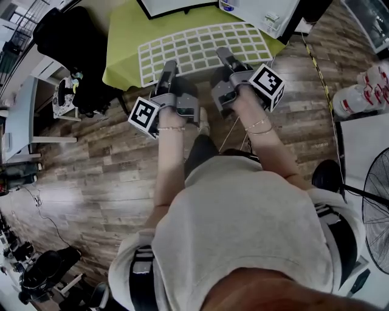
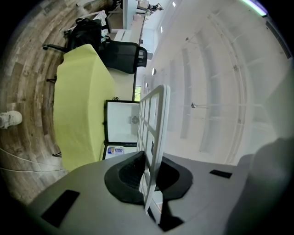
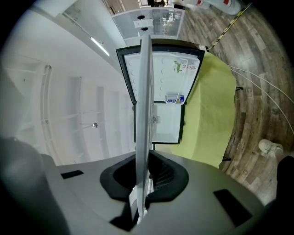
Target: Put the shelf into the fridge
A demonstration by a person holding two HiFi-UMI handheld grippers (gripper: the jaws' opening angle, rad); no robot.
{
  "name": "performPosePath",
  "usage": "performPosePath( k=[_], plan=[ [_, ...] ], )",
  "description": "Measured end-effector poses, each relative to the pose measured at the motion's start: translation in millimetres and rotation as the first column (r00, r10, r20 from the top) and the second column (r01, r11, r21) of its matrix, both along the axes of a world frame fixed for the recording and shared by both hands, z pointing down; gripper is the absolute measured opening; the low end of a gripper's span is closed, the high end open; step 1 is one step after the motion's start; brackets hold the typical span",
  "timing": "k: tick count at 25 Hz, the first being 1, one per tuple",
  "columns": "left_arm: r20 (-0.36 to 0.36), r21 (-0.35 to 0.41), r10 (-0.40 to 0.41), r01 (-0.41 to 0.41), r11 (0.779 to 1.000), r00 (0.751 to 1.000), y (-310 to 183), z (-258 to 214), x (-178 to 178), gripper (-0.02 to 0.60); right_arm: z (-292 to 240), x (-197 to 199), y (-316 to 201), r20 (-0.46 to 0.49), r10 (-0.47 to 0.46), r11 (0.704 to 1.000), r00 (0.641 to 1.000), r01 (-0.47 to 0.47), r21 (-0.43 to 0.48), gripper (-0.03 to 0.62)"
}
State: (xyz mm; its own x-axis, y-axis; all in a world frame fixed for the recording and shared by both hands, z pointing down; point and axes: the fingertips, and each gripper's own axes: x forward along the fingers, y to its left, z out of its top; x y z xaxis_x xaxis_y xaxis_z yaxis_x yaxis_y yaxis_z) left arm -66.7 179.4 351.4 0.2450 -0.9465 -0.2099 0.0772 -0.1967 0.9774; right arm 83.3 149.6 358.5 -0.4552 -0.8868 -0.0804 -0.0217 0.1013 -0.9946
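Wood-plank floor [image 1: 91, 164], yellow-green clothed table [image 1: 121, 48]; our left hand-held gripper [image 2: 154, 170] and right hand-held gripper [image 3: 142, 178] each pinch white grid shelf [image 1: 200, 45].

The surface [image 1: 124, 58] ahead of me is draped in yellow-green cloth and stands on the wood-plank floor [image 1: 91, 176]. The open fridge [image 1: 182, 5] sits at its far side.

Wears a pale short-sleeved T-shirt [image 1: 243, 212], dark trousers [image 1: 200, 155], a white shoe [image 1: 205, 121] and a thin bracelet [image 1: 172, 128] at each wrist, with dark straps [image 1: 141, 276] at seven and three o'clock of the torso. Shows grey housings with black jaw pads on left gripper [image 1: 168, 64] and right gripper [image 1: 223, 52], each bearing a white cube [image 1: 144, 116] with black square markers.
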Motion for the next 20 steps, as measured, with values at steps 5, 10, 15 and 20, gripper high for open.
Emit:
performPosePath(
  k=[5,10,15,20],
  plan=[
    [-0.002,-0.013,0.015,-0.015,1.0,1.0,-36.7,7.1,-5.3,0.03,7.2,-3.9,-32.5,0.0,0.016,1.0,1.0,-0.016,-0.017,0.031],
    [-0.018,-0.012,0.044,-0.044,0.999,0.999,-88.9,4.7,-11.0,0.031,3.6,-8.5,-81.5,-0.007,0.044,0.999,0.999,-0.044,-0.012,0.032],
    [-0.02,-0.002,0.06,-0.06,0.998,0.998,-145.7,-3.4,-29.7,0.037,0.2,-26.6,-131.8,-0.005,0.071,0.997,0.997,-0.071,-0.022,0.034],
    [-0.027,0.017,0.081,-0.081,0.997,0.996,-199.1,-10.5,-44.3,0.037,-5.9,-41.3,-183.2,-0.006,0.09,0.996,0.996,-0.09,-0.011,0.032]
  ],
)
